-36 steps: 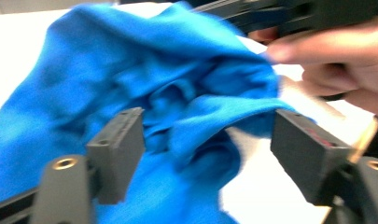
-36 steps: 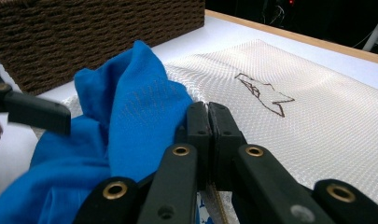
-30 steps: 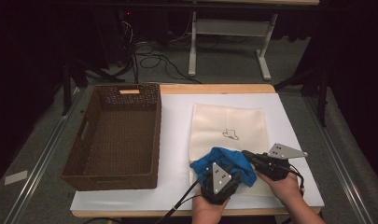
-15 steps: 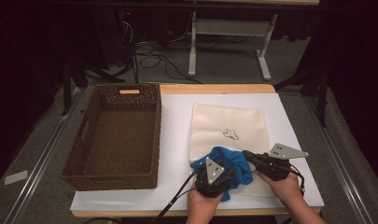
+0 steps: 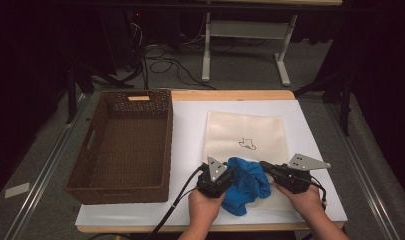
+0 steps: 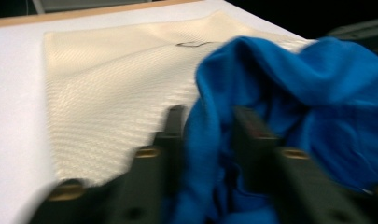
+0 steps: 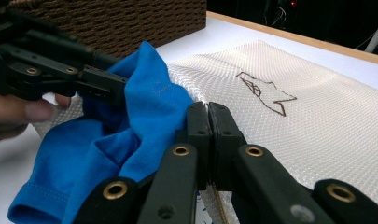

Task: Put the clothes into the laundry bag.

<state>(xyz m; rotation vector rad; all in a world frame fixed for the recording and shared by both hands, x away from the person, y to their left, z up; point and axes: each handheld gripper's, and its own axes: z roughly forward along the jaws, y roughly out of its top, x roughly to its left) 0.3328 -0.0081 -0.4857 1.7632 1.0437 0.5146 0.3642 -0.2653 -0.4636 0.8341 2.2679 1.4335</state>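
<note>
A crumpled blue cloth (image 5: pixel 247 182) lies at the front of a cream mat (image 5: pixel 245 130) that bears a small outline drawing. My left gripper (image 5: pixel 232 176) is at the cloth's left side. Its jaws have just been closing, and in the left gripper view (image 6: pixel 207 121) a fold of the cloth (image 6: pixel 289 93) is pinched between them. My right gripper (image 5: pixel 264 166) is at the cloth's right edge. Its jaws (image 7: pixel 208 109) are pressed together, and the edge of the cloth (image 7: pixel 149 107) runs into their tip. The left gripper (image 7: pixel 119 88) lifts a peak of cloth.
A brown wicker basket (image 5: pixel 167 145) stands empty at the left on the white sheet (image 5: pixel 190 125) that covers the table. The person's hands come in over the table's front edge. Cables and a metal stand lie on the floor beyond the far edge.
My left gripper has shifted left, from under the cloth's near side to its left side, and grips a fold there. The right gripper has stayed in place.
</note>
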